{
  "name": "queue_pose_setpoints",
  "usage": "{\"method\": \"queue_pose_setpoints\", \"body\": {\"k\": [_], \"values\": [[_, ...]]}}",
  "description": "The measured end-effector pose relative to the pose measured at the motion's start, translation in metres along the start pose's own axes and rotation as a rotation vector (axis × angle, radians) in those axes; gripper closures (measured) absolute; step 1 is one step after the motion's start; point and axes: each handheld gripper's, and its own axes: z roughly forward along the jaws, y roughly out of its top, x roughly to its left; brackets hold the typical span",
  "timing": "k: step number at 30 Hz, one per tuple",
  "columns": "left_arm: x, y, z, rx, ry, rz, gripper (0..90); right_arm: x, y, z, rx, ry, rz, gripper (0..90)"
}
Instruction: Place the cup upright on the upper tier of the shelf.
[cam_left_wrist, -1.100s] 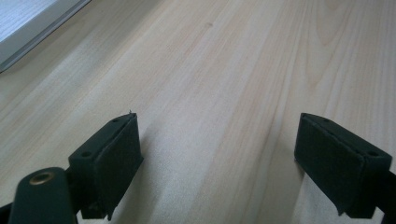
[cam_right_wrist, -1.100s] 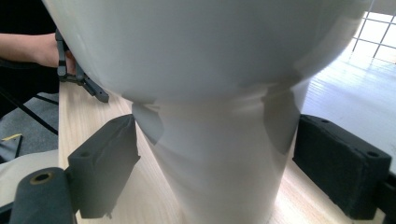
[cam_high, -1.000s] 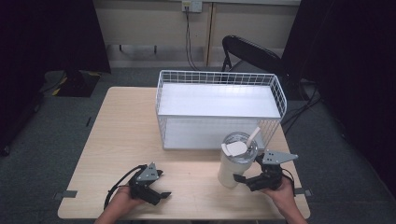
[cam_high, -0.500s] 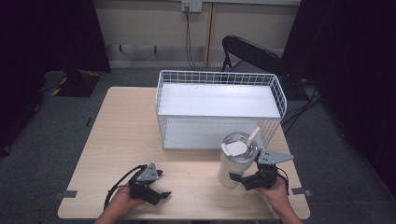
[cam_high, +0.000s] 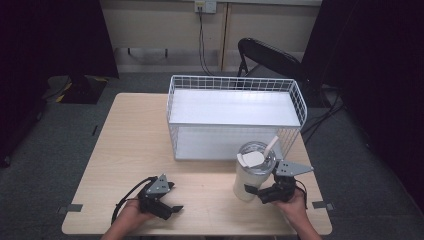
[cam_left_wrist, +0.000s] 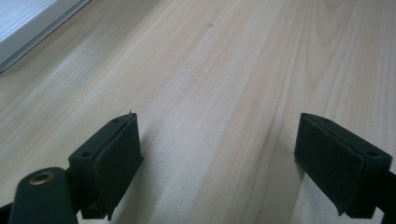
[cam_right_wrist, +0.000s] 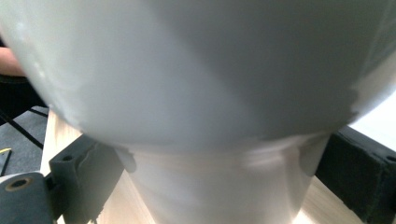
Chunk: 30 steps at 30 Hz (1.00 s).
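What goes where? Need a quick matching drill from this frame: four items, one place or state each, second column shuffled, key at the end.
Items:
1. white tumbler
2. wire basket
3. left claw
4. black chair

Places or states:
A. open over bare table wood
B. on the floor behind the table
C. at the table's far edge, nothing in it
D. between the jaws of the right claw, near the table's front edge

Pairs: 1-D, 2-C, 3-A, 4-B

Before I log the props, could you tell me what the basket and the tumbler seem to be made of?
Basket: thin wire in an open grid, probably white-coated metal. Tumbler: smooth off-white wall with soft sheen, plastic or coated steel; its lid looks like clear plastic.
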Motion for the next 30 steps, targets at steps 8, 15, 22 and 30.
{"method": "queue_pose_setpoints", "body": {"k": [8, 15, 22, 30], "values": [[0.000, 0.000, 0.000, 0.000, 0.000, 0.000, 14.0, -0.001, 0.001, 0.003, -0.001, 0.010, -0.007, 6.5], [0.000, 0.000, 0.000, 0.000, 0.000, 0.000, 14.0, 0.000, 0.002, 0.006, 0.006, -0.007, -0.030, 6.5], [0.000, 0.000, 0.000, 0.000, 0.000, 0.000, 14.0, -0.001, 0.001, 0.008, -0.012, 0.001, -0.023, 6.3], [0.000, 0.000, 0.000, 0.002, 0.000, 0.003, 14.0, 0.000, -0.002, 0.010, -0.054, -0.003, -0.012, 6.2]]}}
